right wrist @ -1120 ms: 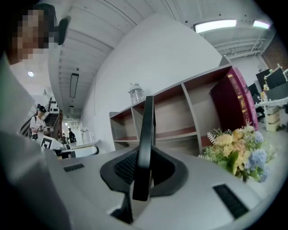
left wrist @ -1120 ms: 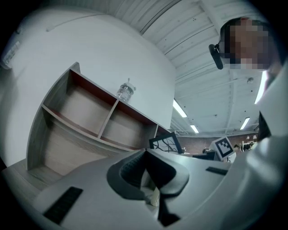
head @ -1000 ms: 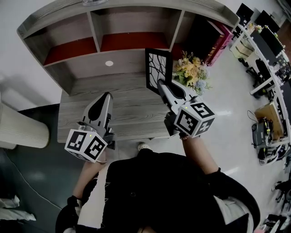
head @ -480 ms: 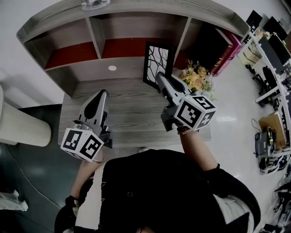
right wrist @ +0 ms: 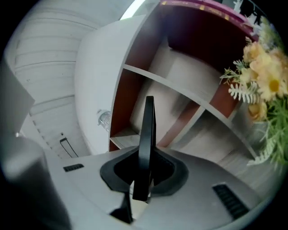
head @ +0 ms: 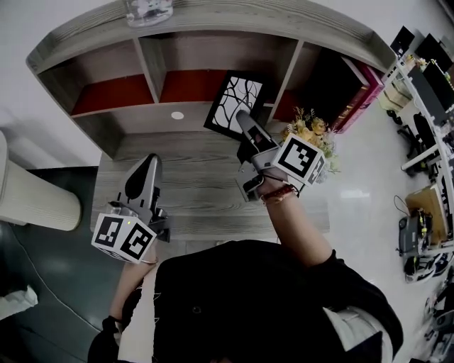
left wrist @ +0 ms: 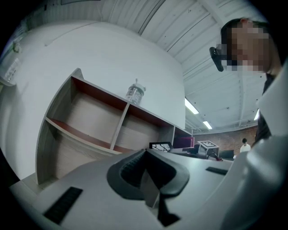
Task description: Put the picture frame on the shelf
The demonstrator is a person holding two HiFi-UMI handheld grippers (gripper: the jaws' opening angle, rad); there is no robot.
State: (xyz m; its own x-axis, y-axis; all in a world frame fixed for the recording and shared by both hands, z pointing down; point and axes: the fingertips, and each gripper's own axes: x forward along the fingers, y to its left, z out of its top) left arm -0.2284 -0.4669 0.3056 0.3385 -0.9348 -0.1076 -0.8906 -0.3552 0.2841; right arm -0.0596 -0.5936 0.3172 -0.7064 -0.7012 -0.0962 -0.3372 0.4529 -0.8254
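The picture frame [head: 233, 103] is black with a white branch pattern. It hangs tilted in the air in front of the middle compartment of the wooden shelf [head: 145, 112], with its lower edge clamped in my right gripper [head: 242, 118]. In the right gripper view the frame [right wrist: 147, 130] shows edge-on between the jaws of the right gripper [right wrist: 143, 174], with the shelf [right wrist: 180, 85] behind it. My left gripper [head: 147, 163] hovers over the left of the desk [head: 202, 195], shut and empty. In the left gripper view the left gripper [left wrist: 148, 173] faces the shelf [left wrist: 101, 130], and the frame [left wrist: 160, 146] is small at the right.
A glass jar [head: 150, 10] stands on top of the shelf. A bunch of yellow flowers [head: 314, 132] sits at the desk's right, close to my right gripper. Pink and red books [head: 360, 76] fill the right compartment. A pale ribbed cylinder [head: 39, 200] stands on the floor at left.
My right gripper has carried the frame up and away from the desk toward the shelf's middle compartment, tilting it. The left gripper has drifted slightly left.
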